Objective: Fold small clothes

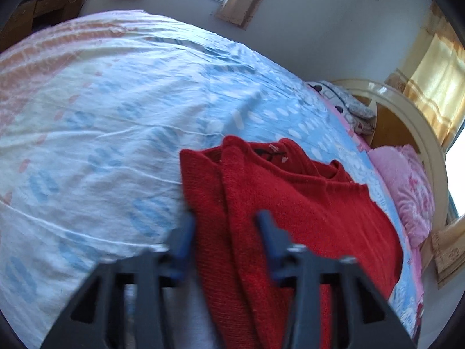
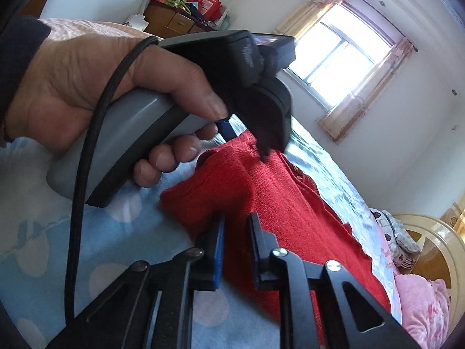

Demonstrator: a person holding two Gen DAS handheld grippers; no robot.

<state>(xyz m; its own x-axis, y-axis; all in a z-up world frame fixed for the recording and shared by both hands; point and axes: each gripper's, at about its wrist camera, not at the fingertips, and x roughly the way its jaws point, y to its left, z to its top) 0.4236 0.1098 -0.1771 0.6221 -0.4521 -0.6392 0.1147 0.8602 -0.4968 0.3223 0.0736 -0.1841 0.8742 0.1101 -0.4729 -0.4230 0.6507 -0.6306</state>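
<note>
A blue-and-white bedsheet (image 1: 116, 122) is carrying a partly folded red sweater (image 1: 305, 203) (neck towards the headboard). The left gripper (image 1: 225, 218) is pinching its folded edge; the right gripper (image 2: 237, 221) is nipping its hem, jaws nearly together.

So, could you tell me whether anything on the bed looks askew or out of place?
Only the red sweater: it lies bunched in uneven folds on the bedsheet, its near corner rumpled. Nothing looks spilled or damaged.
</note>
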